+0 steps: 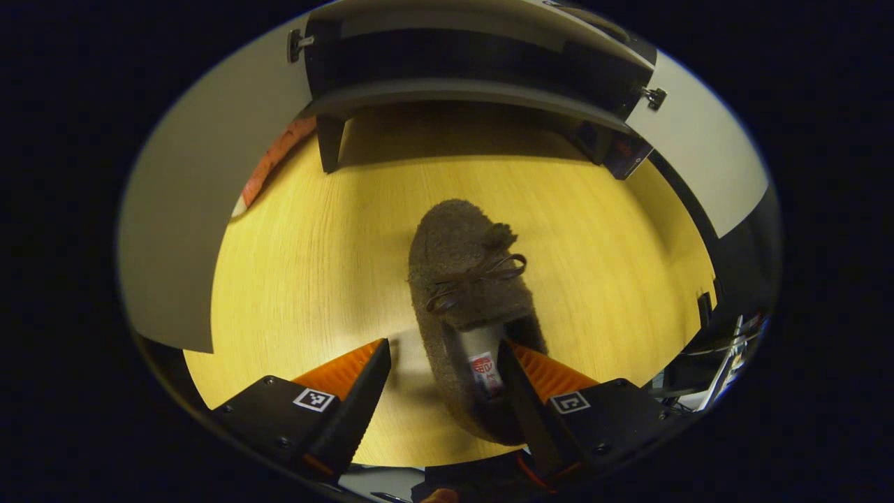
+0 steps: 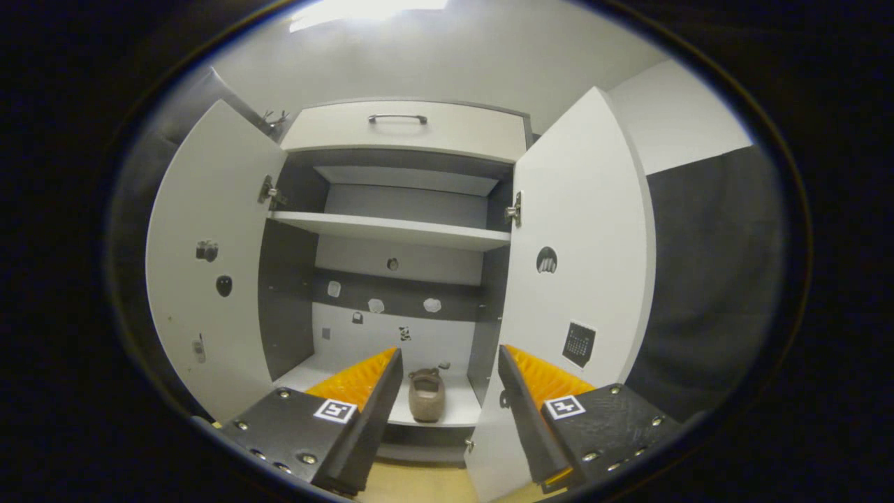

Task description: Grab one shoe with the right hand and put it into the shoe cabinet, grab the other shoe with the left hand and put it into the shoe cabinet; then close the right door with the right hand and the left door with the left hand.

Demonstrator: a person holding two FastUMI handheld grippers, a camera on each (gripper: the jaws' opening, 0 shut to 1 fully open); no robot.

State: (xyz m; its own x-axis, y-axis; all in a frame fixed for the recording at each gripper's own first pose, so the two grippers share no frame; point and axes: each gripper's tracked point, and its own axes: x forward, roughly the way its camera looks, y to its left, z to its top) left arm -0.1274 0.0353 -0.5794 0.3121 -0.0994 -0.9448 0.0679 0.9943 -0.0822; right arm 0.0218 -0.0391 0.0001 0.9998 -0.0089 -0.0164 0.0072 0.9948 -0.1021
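A brown fuzzy shoe with a bow lies on the wooden floor, toe toward the shoe cabinet. My left gripper is open around the shoe's heel end, one finger at the shoe's opening and the other on the floor beside it. In the right gripper view the second brown shoe rests on the cabinet's bottom shelf. My right gripper hangs open and empty in front of the cabinet, apart from that shoe.
Both cabinet doors stand wide open: the left door and the right door, also seen as the left door and the right door. A middle shelf and a top drawer sit above.
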